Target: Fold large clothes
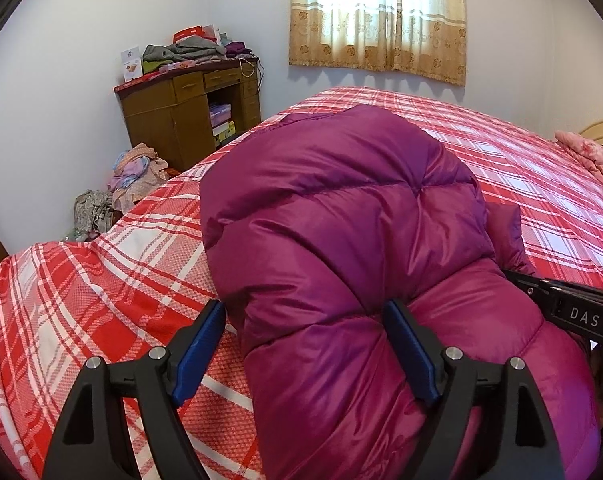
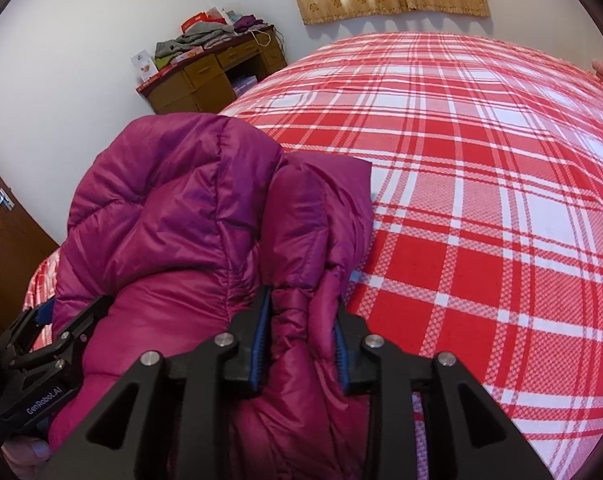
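A puffy purple down jacket [image 1: 341, 240] lies folded in a bulky bundle on the red plaid bed [image 1: 101, 280]. My left gripper [image 1: 303, 308] stands wide open over the bundle's left edge. Its left pad is beside the fabric above the sheet, and its right pad rests on top of the jacket. In the right wrist view, the right gripper [image 2: 302, 298] has a bunched fold of the jacket [image 2: 161, 220] between its blue pads. The fabric fills the gap and touches both pads. Each gripper's black frame also shows at the edge of the other view.
The bed [image 2: 481, 200] stretches far to the right. At its far right lies a pink pillow [image 1: 593, 156]. A wooden desk [image 1: 189, 112] piled with clothes stands by the back wall, with a clothes heap [image 1: 137, 172] on the floor and a curtained window [image 1: 377, 20]. A brown door [image 2: 5, 216] is at the left.
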The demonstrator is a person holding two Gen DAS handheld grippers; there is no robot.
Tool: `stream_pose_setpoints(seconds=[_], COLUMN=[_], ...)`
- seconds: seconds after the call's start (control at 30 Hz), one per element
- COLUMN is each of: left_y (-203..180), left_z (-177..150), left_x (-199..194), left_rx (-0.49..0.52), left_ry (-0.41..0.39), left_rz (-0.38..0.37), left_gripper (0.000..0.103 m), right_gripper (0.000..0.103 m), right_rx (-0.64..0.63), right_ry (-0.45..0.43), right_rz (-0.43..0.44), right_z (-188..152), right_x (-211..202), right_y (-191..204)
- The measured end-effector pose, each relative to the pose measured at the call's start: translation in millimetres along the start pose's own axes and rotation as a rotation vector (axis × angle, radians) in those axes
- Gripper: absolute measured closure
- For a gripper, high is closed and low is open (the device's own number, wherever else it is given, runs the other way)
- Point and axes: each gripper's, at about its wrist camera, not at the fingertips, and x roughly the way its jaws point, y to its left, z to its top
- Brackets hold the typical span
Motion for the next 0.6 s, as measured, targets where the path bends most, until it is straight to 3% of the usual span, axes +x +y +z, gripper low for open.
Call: stream_pose_setpoints(seconds=[0.07, 0.1, 0.27, 0.43, 0.6], left_y=[0.2, 1.2, 12.6, 17.6, 22.6], left_z=[3.6, 5.6, 10.2, 19.9, 27.1], left_x=[-11.6, -23.0, -101.1, -163.2, -207.0], left_rx=[0.012, 0.016, 0.003, 0.005, -0.017], left_ry=[0.007, 0.0, -0.108, -0.2, -0.286], left_rz=[0.032, 0.049, 0.069, 0.051, 0.024], left_gripper=[0.021, 0.021, 0.021, 0.021, 0.021], right_gripper=[0.053, 0.053, 0.037, 0.032, 0.029], right_rx=[0.002, 0.012, -0.02, -0.125, -0.16], right_ry=[0.0, -0.003, -0.123, -0.238, -0.334], right_rz=[-0.034, -0.039, -0.072, -0.082, -0.077], right_z=[2.9, 4.4, 3.2, -9.7, -15.2], right_x=[-6.4, -15.2, -85.7, -159.3, -203.9], right_y=[-0.4, -1.1, 18.6, 59.3, 87.9])
